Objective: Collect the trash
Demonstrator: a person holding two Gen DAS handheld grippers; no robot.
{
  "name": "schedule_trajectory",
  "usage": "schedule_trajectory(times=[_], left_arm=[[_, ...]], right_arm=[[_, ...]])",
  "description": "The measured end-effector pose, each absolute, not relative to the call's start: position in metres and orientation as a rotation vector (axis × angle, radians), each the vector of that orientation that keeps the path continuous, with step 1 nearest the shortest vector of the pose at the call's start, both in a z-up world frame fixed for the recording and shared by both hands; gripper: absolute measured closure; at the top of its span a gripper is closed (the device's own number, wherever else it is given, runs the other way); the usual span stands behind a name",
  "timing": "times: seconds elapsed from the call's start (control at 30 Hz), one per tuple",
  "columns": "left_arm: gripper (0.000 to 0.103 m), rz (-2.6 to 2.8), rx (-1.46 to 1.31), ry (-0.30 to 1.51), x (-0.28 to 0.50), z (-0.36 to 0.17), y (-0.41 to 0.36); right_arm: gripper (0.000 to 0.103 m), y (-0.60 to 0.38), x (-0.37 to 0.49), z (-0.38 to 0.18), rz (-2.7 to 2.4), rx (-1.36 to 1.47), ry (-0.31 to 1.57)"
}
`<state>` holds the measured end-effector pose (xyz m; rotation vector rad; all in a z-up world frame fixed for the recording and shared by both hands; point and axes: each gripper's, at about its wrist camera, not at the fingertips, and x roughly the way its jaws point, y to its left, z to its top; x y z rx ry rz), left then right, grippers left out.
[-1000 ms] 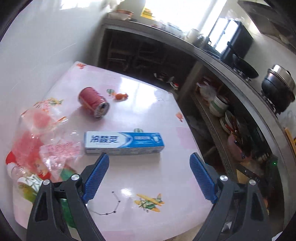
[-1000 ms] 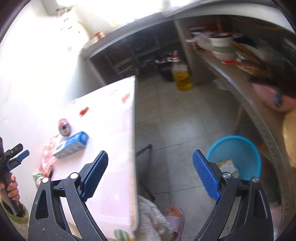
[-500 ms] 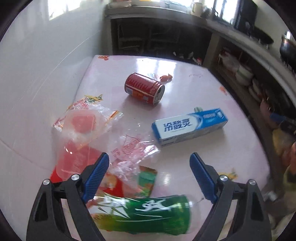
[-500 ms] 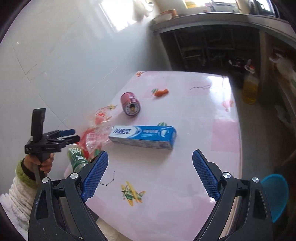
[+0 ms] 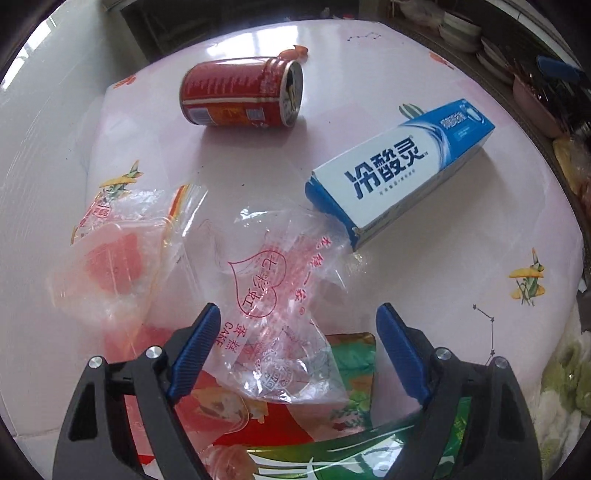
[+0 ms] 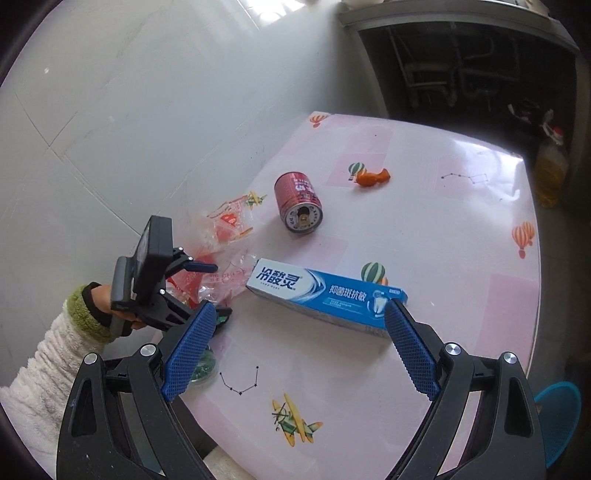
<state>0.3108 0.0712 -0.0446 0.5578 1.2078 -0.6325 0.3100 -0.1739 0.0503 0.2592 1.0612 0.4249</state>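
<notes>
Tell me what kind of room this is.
Most likely a home kitchen or dining corner. A table with a pink patterned cover stands against a pale tiled wall, a bottle of cooking oil sits on the floor under a dark counter, and stacked bowls fill a side shelf.

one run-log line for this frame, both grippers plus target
left gripper: open, over clear plastic bag | right gripper: open, empty, near toothpaste box | red can: on its side, untouched
</notes>
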Motion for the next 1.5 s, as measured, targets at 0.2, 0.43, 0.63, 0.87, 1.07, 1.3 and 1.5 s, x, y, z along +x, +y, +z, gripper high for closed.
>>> schedule_trajectory(times=[0.2, 0.43, 0.63, 0.87, 1.07, 1.3, 1.5], left_arm=[[0.039, -0.600, 0.531, 1.206, 0.321, -0.047, 0.074], [0.072, -0.554, 0.442, 1.215, 0.329, -0.042, 0.089], [0.088, -0.519, 0.352, 1.200, 0.326, -0.034, 0.103], [0.091, -0.509, 0.240, 1.122, 0.314, -0.006, 0.113], [0.091, -0.513, 0.147, 1.075, 0.311, 0.014, 0.116], [0.091, -0.525, 0.093, 1.042, 0.313, 0.023, 0.111], [0.092, -0.512, 0.057, 1.050, 0.314, 0.022, 0.114]], right_arm=[[0.015, -0.172, 0.382, 0.048, 0.447, 0.302, 1.121], [0.028, -0.170, 0.467, 0.008, 0.371, 0.407, 1.205], [0.042, -0.168, 0.516, -0.037, 0.243, 0.452, 1.297], [0.055, -0.176, 0.547, -0.066, 0.067, 0.486, 1.345], [0.067, -0.172, 0.559, -0.076, 0.011, 0.421, 1.358], [0.080, -0.168, 0.564, -0.083, -0.012, 0.370, 1.363], [0.102, -0.168, 0.562, -0.080, -0.019, 0.333, 1.345]])
